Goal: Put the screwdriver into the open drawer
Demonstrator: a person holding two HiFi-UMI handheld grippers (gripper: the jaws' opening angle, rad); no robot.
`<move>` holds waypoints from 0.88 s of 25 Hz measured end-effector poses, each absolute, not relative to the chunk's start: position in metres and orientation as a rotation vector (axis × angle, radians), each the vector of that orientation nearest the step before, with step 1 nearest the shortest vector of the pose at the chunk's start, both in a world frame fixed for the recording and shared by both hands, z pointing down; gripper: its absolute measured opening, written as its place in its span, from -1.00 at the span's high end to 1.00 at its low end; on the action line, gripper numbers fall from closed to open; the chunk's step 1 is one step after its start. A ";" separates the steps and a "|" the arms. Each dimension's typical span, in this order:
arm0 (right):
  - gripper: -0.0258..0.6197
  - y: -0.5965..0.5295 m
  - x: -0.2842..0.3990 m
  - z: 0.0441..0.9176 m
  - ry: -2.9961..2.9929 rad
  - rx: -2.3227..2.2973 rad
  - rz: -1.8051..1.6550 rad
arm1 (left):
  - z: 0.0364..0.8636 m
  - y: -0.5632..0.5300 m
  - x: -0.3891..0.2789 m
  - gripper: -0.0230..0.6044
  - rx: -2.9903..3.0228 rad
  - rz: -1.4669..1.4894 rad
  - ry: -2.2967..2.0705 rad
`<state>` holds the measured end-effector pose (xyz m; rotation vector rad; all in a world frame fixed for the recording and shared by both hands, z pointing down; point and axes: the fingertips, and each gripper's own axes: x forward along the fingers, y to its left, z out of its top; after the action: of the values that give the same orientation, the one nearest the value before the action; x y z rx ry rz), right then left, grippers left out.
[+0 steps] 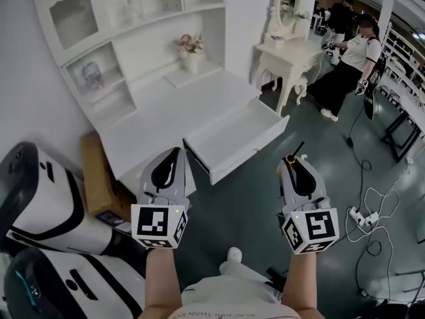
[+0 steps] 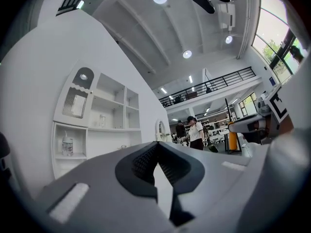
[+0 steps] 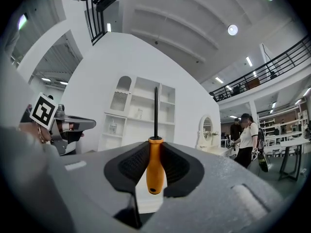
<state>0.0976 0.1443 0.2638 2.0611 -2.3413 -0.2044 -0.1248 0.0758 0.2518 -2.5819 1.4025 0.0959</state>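
Observation:
An orange-handled screwdriver (image 3: pixel 154 166) with a black shaft stands upright between the pads of my right gripper (image 3: pixel 155 142), which is shut on the handle. In the head view the right gripper (image 1: pixel 292 161) hovers over the dark floor, just right of the open white drawer (image 1: pixel 232 135); the screwdriver (image 1: pixel 291 158) pokes out toward the drawer's front corner. The drawer is pulled out of the white desk (image 1: pixel 179 111) and looks bare inside. My left gripper (image 1: pixel 174 153) sits at the drawer's left corner, shut with nothing in it; its pads (image 2: pixel 146 161) meet at the tips.
A white shelf unit (image 1: pixel 133 38) with a flower vase (image 1: pixel 191 52) rises behind the desk. A cardboard box (image 1: pixel 99 178) and white-and-black machines (image 1: pixel 46 205) stand at the left. A dressing table (image 1: pixel 285 58) and a person (image 1: pixel 345 65) are at the back right; cables and a power strip (image 1: pixel 362 216) lie on the floor.

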 end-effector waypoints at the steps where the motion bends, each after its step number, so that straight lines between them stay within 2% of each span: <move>1: 0.69 0.136 0.102 0.263 -2.348 2.055 -0.202 | 0.251 0.069 -0.120 0.86 -2.579 0.093 1.409; 13: 0.69 0.041 0.149 0.268 -2.430 1.959 -0.164 | 0.256 -0.011 -0.082 0.86 -2.538 0.066 1.533; 22: 0.69 0.012 0.160 0.275 -2.455 1.899 -0.137 | 0.261 -0.034 -0.068 0.86 -2.533 0.052 1.573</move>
<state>0.1595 0.0119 0.2754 1.8993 -2.4546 -0.1369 -0.0685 -0.0345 0.2607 -2.5327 1.5731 0.0523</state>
